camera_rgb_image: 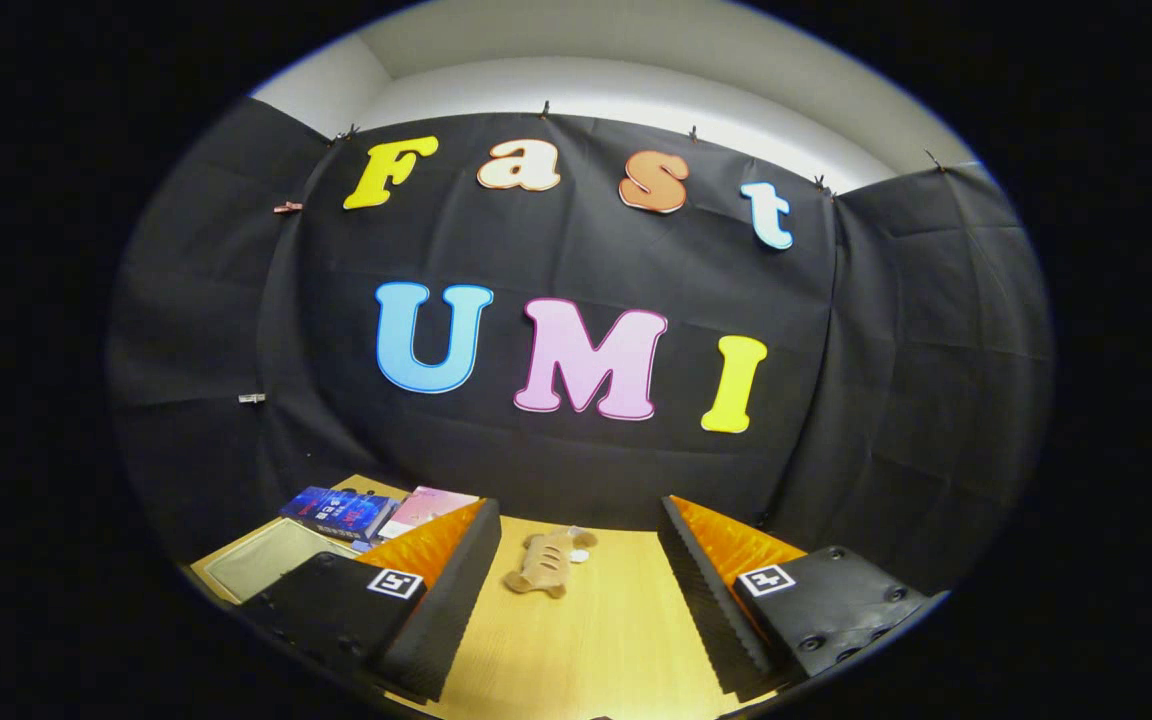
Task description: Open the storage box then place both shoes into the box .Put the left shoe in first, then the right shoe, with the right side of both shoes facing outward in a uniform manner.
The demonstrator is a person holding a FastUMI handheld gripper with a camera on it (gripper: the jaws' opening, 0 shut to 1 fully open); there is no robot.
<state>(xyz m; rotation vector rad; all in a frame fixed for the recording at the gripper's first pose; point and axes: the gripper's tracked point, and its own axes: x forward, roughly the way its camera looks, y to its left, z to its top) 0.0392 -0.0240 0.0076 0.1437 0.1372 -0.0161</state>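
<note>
On the wooden table (596, 640), the gripper (576, 590) gapes empty before black cloth (586, 460).

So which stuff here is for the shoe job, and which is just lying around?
For the job:
- gripper, fingers open, holding nothing
- small tan thing, maybe a shoe, just ahead between the fingers

Just lying about, beyond the left finger:
- blue book
- pink book
- pale flat tray, use unclear
</note>
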